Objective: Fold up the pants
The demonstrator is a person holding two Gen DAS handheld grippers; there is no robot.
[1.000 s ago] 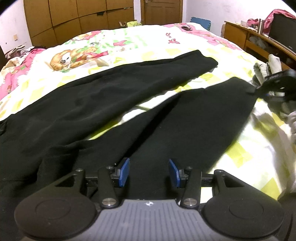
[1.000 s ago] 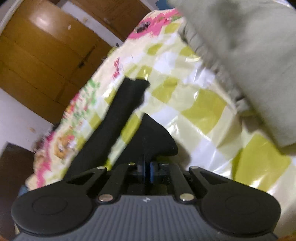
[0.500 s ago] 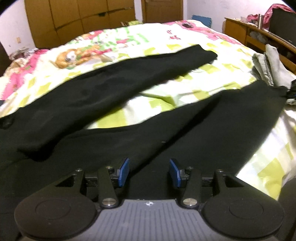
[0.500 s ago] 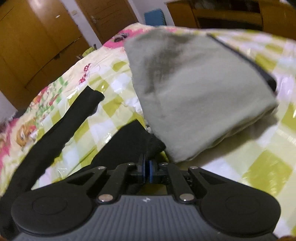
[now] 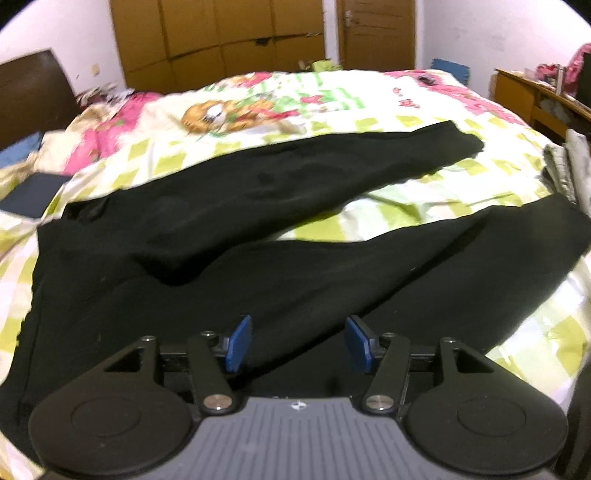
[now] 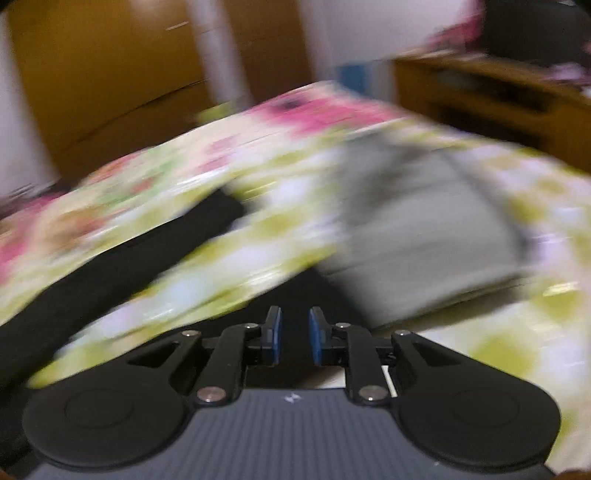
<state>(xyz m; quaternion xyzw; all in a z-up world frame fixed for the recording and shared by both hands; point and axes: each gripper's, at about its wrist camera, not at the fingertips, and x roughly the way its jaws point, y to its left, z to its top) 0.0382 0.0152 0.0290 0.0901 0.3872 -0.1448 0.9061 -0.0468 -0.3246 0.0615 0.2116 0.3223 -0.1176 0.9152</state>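
Note:
Black pants [image 5: 258, 236] lie spread flat on the bed, waist at the left and both legs fanning out to the right. My left gripper [image 5: 297, 343] is open and empty, just above the near leg. In the blurred right wrist view the pants [image 6: 110, 273] run off to the left, with the near leg's cuff end under my right gripper [image 6: 294, 339]. Its jaws stand slightly apart and nothing shows between them.
The bed has a yellow-checked floral sheet [image 5: 388, 122]. A folded grey garment [image 6: 424, 229] lies on the bed right of the cuffs, also at the right edge of the left wrist view [image 5: 569, 166]. A wooden desk [image 5: 535, 96] stands right; wardrobe doors [image 5: 221, 33] behind.
My right gripper opened and let go of the near leg's cuff, which now lies on the bed. My left gripper pulled back, so more of the pants and waist show.

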